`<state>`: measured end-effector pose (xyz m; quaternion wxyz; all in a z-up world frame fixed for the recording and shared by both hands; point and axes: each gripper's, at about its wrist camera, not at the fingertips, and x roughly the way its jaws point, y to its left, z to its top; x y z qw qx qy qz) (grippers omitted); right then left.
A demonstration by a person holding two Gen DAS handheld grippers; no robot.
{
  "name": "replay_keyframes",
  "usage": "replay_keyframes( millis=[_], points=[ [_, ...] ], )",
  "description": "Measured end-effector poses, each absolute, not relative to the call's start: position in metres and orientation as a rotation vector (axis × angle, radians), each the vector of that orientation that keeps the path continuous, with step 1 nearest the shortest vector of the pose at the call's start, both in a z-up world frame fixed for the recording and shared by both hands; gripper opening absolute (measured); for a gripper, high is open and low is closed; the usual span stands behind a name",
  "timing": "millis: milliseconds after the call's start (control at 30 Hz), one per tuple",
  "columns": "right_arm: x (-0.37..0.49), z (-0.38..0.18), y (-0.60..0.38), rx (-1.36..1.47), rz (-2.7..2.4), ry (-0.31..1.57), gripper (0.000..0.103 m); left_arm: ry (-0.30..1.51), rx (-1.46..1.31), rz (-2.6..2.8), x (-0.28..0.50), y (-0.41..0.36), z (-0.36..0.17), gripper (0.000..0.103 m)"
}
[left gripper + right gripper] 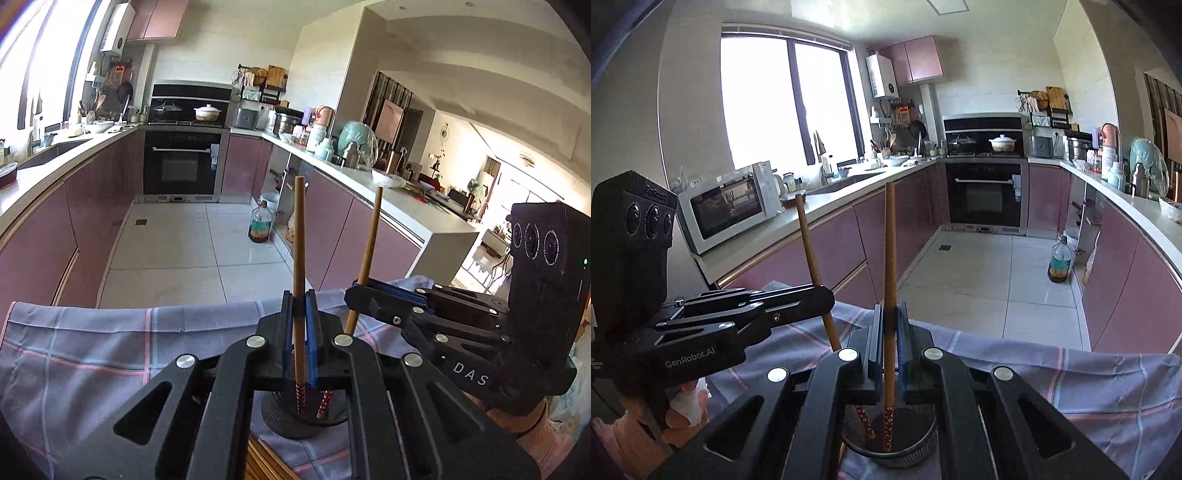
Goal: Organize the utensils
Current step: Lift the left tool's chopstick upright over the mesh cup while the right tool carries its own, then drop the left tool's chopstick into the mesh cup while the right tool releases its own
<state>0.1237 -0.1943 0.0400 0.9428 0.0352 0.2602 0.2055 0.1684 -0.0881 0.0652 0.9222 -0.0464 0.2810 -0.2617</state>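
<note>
In the left wrist view my left gripper [299,301] is shut on a wooden chopstick [299,236] that stands nearly upright. Its red patterned lower end is inside a black mesh holder [295,421] below the jaws. To the right, my right gripper [355,291] is shut on a second chopstick [370,236], which leans and also ends in the holder. The right wrist view shows the same: the right gripper [890,310] clamps an upright chopstick [889,240] over the holder [897,448], and the left gripper [824,295] grips a slanted chopstick [811,243].
A grey-blue chequered cloth [92,350] covers the table under the holder. Several more wooden chopsticks [258,463] lie on it near the holder. Beyond the table edge are the tiled kitchen floor, an oil bottle [1060,264], pink cabinets and a microwave [727,206].
</note>
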Motion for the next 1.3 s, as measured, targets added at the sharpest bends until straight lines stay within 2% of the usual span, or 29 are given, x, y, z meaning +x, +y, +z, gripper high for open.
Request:
replay_keyframes(
  millis=[200, 433, 467, 533, 1000, 1300],
  points=[
    [0.14, 0.024, -0.194, 0.087, 0.415, 0.62, 0.005, 0.65, -0.062, -0.533, 0.195, -0.093, 0.035, 0.007],
    [0.145, 0.017, -0.194, 0.097, 0.385, 0.638, 0.008, 0.662, -0.06, -0.519, 0.207, -0.086, 0.024, 0.008],
    [0.145, 0.017, -0.195, 0.103, 0.378, 0.636, 0.008, 0.662, -0.058, -0.514, 0.209, -0.087, 0.023, 0.01],
    [0.145, 0.015, -0.195, 0.115, 0.373, 0.634, 0.017, 0.662, -0.059, -0.508, 0.21, -0.085, 0.021, 0.012],
    [0.104, 0.025, -0.186, 0.103, 0.424, 0.571, 0.025, 0.613, -0.045, -0.434, 0.178, -0.058, 0.018, 0.032],
    [0.055, 0.012, -0.165, 0.016, 0.52, 0.593, 0.03, 0.631, -0.021, -0.37, 0.141, -0.022, -0.005, 0.037]
  ],
)
